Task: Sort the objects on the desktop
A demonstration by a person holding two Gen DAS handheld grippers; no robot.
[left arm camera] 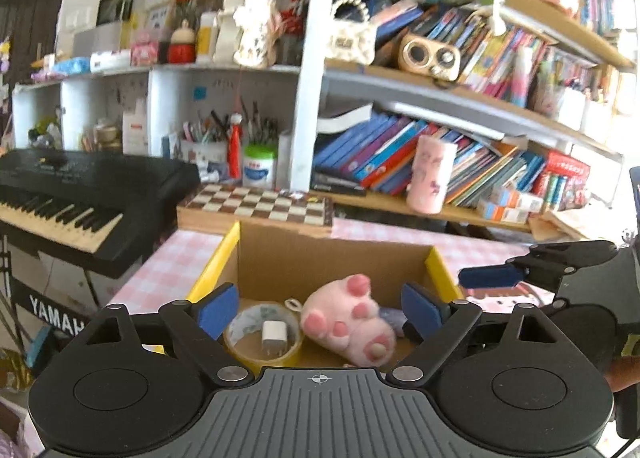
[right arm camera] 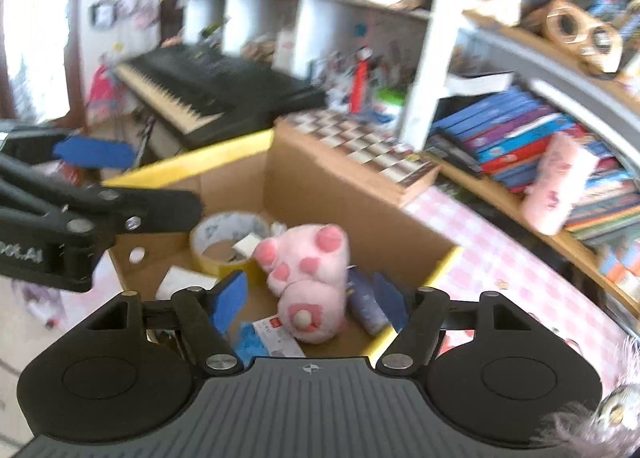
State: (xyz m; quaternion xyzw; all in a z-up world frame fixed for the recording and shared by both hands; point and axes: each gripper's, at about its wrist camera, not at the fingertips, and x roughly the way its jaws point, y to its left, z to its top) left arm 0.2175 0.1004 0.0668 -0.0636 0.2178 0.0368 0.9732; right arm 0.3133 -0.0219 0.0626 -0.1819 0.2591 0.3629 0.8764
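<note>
1. Pink plush paw (left arm camera: pixel 349 318) lay inside the cardboard box (left arm camera: pixel 304 258), right of the tape roll (left arm camera: pixel 262 332).
2. Left tool (left arm camera: pixel 320 310) and right tool (right arm camera: pixel 308 298) were both spread, nothing between the pads.
3. Judged: plush light, soft, compressible; pinch across its thick middle.
4. Tape roll stiff; grip by the rim.

Crammed bookshelves (left arm camera: pixel 460 97), black keyboard (left arm camera: pixel 72 193), pink checked tablecloth (left arm camera: pixel 172 270), bright daylight.

Pink-checked table (left arm camera: pixel 180 270) — cardboard box (left arm camera: pixel 336 258), chessboard (left arm camera: pixel 256 205)
</note>
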